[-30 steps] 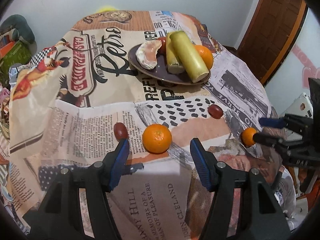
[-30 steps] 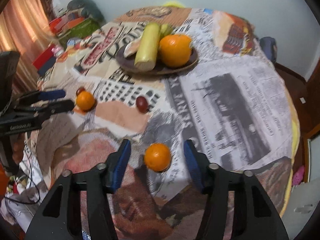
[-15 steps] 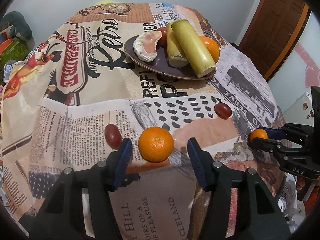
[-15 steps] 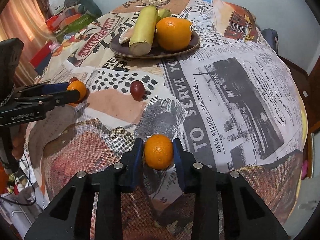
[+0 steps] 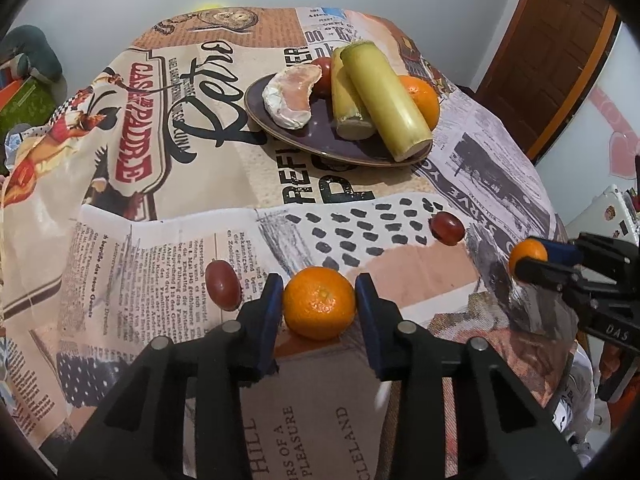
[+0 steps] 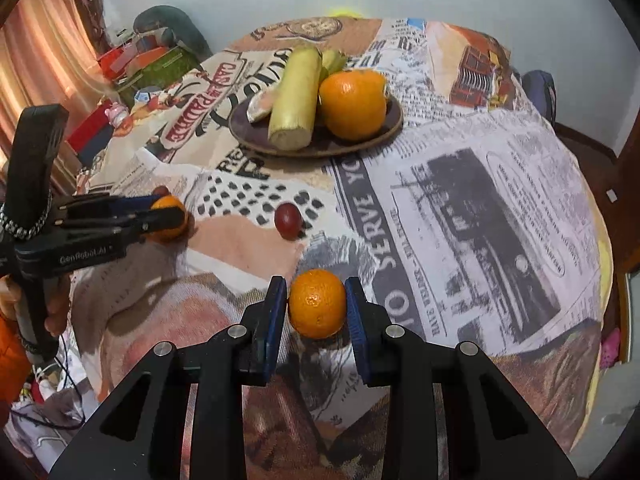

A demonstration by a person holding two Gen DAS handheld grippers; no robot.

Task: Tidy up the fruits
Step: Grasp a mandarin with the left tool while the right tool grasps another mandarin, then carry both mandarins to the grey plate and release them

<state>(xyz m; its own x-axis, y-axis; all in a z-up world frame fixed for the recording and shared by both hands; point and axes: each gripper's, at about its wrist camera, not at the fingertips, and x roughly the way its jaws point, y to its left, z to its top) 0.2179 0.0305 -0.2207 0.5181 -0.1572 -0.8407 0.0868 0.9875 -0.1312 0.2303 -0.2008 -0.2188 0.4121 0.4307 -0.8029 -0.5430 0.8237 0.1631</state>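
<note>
My left gripper (image 5: 318,306) is shut on a small orange (image 5: 319,308) near the table's front edge; it also shows in the right wrist view (image 6: 170,218). My right gripper (image 6: 317,308) is shut on another small orange (image 6: 317,303), also seen in the left wrist view (image 5: 527,253). A dark plate (image 5: 320,136) further back holds two pale green stalks (image 5: 386,100), a large orange (image 5: 420,98), a peeled citrus segment (image 5: 294,96) and a red fruit (image 5: 322,74). Two red grapes lie on the cloth: one (image 5: 223,285) left of my left gripper, one (image 5: 447,229) between the grippers.
The round table wears a printed newspaper-pattern cloth (image 5: 160,184) that drops off at the edges. A wooden door (image 5: 552,40) is at the right. Boxes and clutter (image 6: 132,64) sit beyond the table's left side, by a curtain (image 6: 44,52).
Both grippers moved forward and closed on their oranges: the right one shut first, half a second ago, the left one just now.
</note>
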